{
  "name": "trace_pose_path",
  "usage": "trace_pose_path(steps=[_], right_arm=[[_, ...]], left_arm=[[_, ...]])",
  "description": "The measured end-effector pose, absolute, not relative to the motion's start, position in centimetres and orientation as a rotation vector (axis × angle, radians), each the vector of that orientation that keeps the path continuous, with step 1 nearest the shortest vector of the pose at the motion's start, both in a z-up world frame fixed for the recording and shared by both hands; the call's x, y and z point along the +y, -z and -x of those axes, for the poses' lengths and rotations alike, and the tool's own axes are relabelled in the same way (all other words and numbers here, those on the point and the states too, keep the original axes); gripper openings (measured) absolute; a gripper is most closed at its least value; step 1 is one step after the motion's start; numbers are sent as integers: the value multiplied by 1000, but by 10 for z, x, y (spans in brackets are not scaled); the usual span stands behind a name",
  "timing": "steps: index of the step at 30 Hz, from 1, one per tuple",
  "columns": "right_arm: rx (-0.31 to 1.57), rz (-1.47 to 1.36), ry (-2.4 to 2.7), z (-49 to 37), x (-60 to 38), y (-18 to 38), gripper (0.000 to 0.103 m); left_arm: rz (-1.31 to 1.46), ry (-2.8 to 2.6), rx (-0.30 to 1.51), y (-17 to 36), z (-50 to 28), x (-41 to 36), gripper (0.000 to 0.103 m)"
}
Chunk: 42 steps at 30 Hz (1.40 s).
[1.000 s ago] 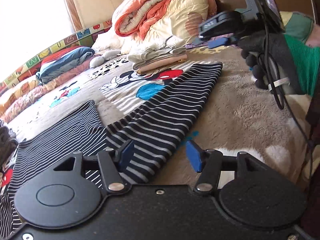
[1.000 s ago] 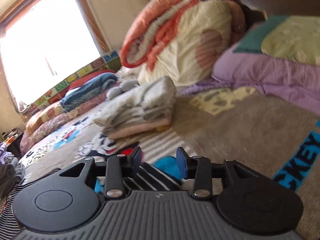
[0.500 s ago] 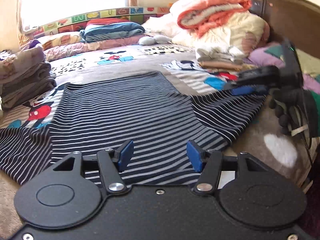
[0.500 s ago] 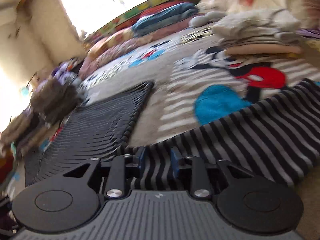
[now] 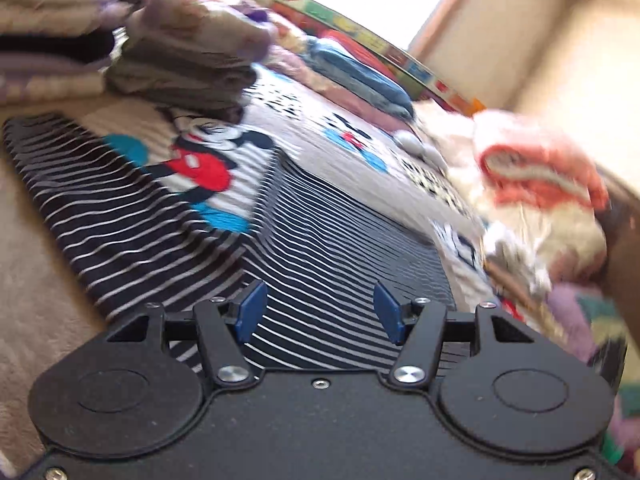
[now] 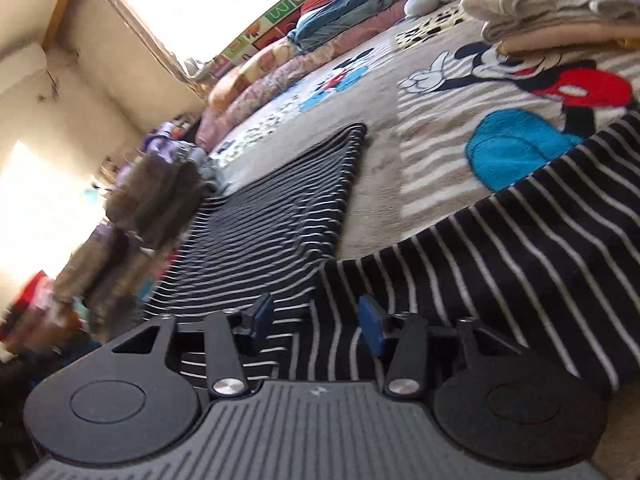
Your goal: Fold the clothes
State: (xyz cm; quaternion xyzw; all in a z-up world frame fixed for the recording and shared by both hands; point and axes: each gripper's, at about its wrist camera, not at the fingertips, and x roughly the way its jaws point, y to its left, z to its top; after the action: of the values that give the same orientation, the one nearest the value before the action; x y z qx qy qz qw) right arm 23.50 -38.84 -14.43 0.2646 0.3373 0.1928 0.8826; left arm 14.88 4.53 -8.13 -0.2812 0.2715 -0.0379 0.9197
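A black shirt with thin white stripes (image 5: 328,232) lies spread flat on the cartoon-print blanket (image 5: 304,120). One sleeve (image 5: 100,200) stretches to the left in the left wrist view. My left gripper (image 5: 318,314) hovers open just over the shirt's body near its lower edge, with nothing between its blue pads. In the right wrist view the striped shirt (image 6: 272,224) runs away to the left and its other sleeve (image 6: 520,232) runs to the right. My right gripper (image 6: 316,318) is open low over the cloth where the sleeve meets the body.
A pile of folded brown and purple clothes (image 5: 172,48) sits left of the shirt. Folded cream and beige laundry (image 6: 560,12) lies at the far right. An orange and cream quilt heap (image 5: 540,184) is blurred on the right. Pillows and a blue blanket (image 6: 352,4) line the window wall.
The left gripper has swung left and tilted, now facing the left sleeve and the brown pile. The right gripper has spread its pads wider and stays low over the armpit of the shirt.
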Motion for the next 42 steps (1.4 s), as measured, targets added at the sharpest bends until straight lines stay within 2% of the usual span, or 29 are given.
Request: trace_pose_path(steps=[5,7,10,19,26,28,30,34,38,42], right_arm=[[557,-670,-92,-206,-450,143,36],[496,-700,20,-193,-471,142,48],[429,-656,89,-176,-474,136,56],[477,-464,-289,-155,-371,126,55],[495,-262,-426,-126,-300,114,56],[522,-217,-435,-123,-285,117,61],[543,-166,-436,-122,-274,126,65],[507,-118,-463,-114,-264,138,82],[466,-159,-504,-110,-269,144,83],[457,-360,-576,-117,-297,150,83]], left_arm=[[744,43,550,83,-146,78,58],[775,43,536,82,-143,83,58],[814,32,506,79,-137,92,58],[997,-128,459,94,-125,154,58],[987,119,620,111,-163,117,58],[983,90,663,121,-176,115,58],[1024,-6,601,123,-175,146,54],[1108,-197,459,126,-170,214,54],[1266,-279,327,141,-154,287,54],[1213,-347,324,132,-143,302,54]])
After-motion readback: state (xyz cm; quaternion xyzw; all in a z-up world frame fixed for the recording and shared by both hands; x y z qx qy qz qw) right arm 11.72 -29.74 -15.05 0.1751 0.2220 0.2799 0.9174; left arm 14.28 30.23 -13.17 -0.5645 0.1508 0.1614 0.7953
